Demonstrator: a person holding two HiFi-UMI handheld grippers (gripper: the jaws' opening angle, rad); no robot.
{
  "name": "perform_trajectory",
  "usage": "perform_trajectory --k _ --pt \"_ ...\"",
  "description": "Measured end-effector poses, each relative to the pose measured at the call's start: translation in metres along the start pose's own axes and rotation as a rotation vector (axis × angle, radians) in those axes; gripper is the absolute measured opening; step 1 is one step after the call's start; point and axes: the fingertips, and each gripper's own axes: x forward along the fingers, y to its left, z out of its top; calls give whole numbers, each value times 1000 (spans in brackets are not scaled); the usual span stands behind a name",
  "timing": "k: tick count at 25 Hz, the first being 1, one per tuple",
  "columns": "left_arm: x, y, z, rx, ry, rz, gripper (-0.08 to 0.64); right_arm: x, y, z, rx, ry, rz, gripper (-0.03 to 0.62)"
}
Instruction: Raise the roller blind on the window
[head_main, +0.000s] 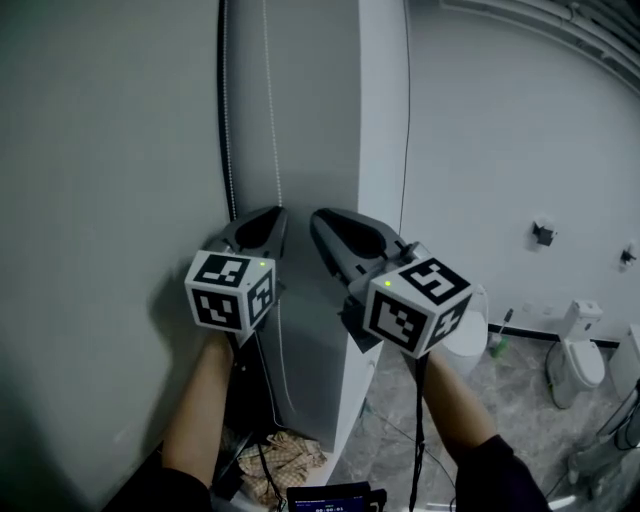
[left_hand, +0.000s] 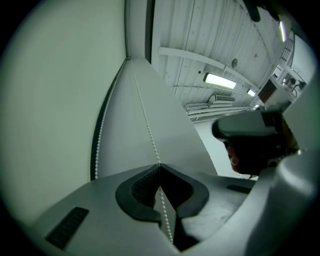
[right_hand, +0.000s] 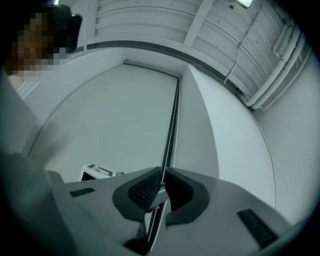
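The grey roller blind (head_main: 120, 140) hangs lowered on the left. Its white bead chain (head_main: 267, 110) drops down the blind's right edge in two strands. My left gripper (head_main: 283, 212) points up at the blind and is shut on the right-hand strand (left_hand: 159, 167), which runs between its pads; the other strand (left_hand: 98, 140) hangs free further left. Just to its right, my right gripper (head_main: 317, 214) has its jaws together. In the right gripper view the chain (right_hand: 172, 120) lines up with the closed tips (right_hand: 163, 171), and I cannot tell if they pinch it.
A white wall corner (head_main: 380, 120) stands right of the blind, with a thin cable (head_main: 407, 110) down it. Below right are a toilet (head_main: 577, 350) and a tiled floor. A chequered cloth (head_main: 285, 455) lies on the floor under my arms.
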Motion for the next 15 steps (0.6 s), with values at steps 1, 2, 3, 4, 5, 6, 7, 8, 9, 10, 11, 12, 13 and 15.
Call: perform_trajectory --k 1,2,3,4,5,6,7,8,9,10,11,12,13,15 --pt "-1 -8 1 11 -5 -3 15 7 -1 6 8 15 10 10" --pt "-1 -15 2 14 -13 -6 15 14 -2 11 0 30 14 11" --pt "-1 -20 3 15 -20 -11 15 23 -3 15 -22 46 14 16" --pt "0 -24 4 17 -23 -14 15 31 -5 18 -46 60 15 21" --pt "0 -26 4 22 -23 -14 15 40 -6 21 -63 72 16 23" --pt "0 -27 3 28 -23 -10 15 49 -8 25 -71 77 17 28" --pt "0 -27 2 32 -21 -4 15 58 -12 30 -70 75 15 28" --pt "-2 -26 0 33 -21 4 14 66 -16 35 -64 69 10 28" --pt "-4 -25 -1 32 -20 12 14 72 -19 41 -57 64 5 29" --pt "-8 -26 -2 29 -21 21 14 77 -21 46 -52 63 0 28" --pt "-14 -27 -3 24 -22 29 14 80 -21 49 -49 66 -5 29" --pt "-21 -28 -3 18 -23 38 14 82 -22 51 -42 69 -7 29" --pt "-27 -29 -5 13 -22 46 14 84 -22 51 -25 71 -1 32" --pt "-39 -35 -12 7 -11 58 14 85 -18 53 33 64 33 32"
